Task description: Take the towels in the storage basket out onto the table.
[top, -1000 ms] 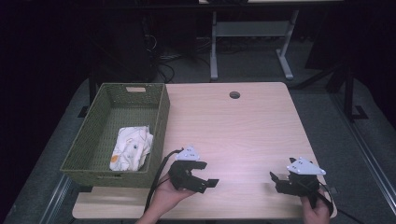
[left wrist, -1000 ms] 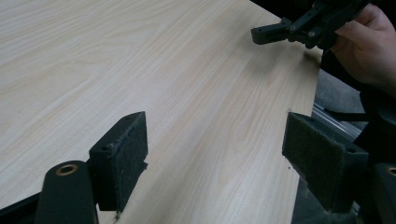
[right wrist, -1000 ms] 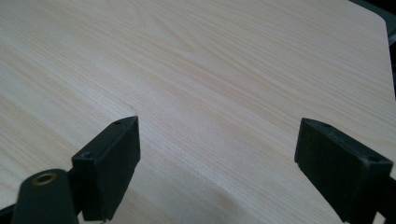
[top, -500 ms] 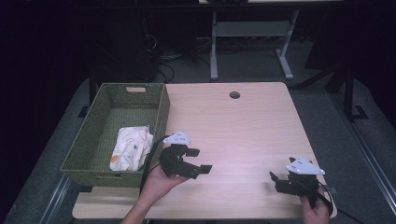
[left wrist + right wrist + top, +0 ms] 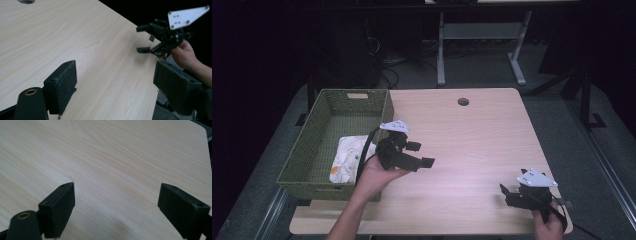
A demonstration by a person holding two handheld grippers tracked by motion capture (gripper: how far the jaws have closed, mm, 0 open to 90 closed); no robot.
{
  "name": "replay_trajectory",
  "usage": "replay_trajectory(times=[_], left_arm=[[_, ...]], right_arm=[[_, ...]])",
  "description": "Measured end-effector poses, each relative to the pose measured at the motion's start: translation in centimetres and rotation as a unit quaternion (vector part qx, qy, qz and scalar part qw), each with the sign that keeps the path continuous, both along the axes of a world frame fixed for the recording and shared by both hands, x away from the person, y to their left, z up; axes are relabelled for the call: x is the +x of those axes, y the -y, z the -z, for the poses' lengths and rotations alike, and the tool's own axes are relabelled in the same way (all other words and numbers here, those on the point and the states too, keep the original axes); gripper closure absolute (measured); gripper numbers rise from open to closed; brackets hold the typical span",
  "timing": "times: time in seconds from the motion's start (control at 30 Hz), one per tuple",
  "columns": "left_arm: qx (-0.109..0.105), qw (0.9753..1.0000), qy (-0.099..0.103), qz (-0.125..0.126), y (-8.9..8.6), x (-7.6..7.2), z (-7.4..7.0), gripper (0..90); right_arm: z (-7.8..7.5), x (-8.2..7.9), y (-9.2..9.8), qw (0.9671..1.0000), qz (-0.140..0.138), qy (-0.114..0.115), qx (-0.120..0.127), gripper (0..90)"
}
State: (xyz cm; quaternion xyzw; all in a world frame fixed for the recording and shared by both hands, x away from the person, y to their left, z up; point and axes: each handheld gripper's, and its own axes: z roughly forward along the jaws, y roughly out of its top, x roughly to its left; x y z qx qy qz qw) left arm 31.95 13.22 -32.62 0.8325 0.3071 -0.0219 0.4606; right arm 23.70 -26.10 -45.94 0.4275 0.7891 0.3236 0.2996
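A pale wooden table (image 5: 472,145) sits in a dark room, seen from above, with a small round cable hole (image 5: 463,101) near its far edge. A green woven basket (image 5: 307,160) rests at the table's left side, partly overhanging the left edge. Inside it, toward the near end, lies a folded white cloth with an orange and yellow print (image 5: 348,158), the nearest thing to either tool.

The left gripper (image 5: 418,154) is held above the table just right of the basket's rim, its jaws spread wide and empty, pointing out across the bare tabletop and away from the cloth. In the left gripper view, both padded jaws frame plain wood, with the right gripper (image 5: 143,38) farther off at the table's edge.

The right gripper (image 5: 508,194) sits low at the near right corner, well apart from the basket. Its jaws are also spread, holding nothing, with only wood grain between them in the right gripper view.

Likely risks: the left gripper faces away from the cloth, so turning back toward it could knock the basket wall and push the overhanging basket further off the edge. A shallow pinch might catch only one layer of the folded cloth, letting it unfold or slip. The trailing cable (image 5: 364,150) lies across the basket rim and could snag there.
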Motion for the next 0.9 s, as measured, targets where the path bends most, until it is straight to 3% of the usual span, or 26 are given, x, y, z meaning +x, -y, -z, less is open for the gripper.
replay_trajectory(times=[0.07,0.13,0.4,0.7,0.9], left_arm=[[-0.007,0.9999,-0.004,-0.013,-0.4,0.5,-0.4,18.5],[-0.001,0.9998,-0.005,-0.018,-0.5,0.8,-0.7,18.6],[0.005,0.9996,-0.009,-0.026,-1.4,1.4,-1.8,18.5],[0.000,0.9989,-0.011,-0.046,-3.4,2.0,-3.6,18.5],[0.006,0.9969,-0.017,-0.077,-5.6,2.7,-4.8,18.5]], right_arm=[[0.1,0.0,-0.1,1.0000,0.003,-0.002,0.000,13.9],[0.1,0.0,-0.1,1.0000,0.002,-0.001,-0.001,13.9],[0.0,0.0,0.0,1.0000,0.002,0.000,-0.001,13.9],[0.1,0.0,0.1,1.0000,0.005,-0.001,0.000,13.9],[0.0,-0.1,0.1,1.0000,0.004,0.000,0.003,13.9]])
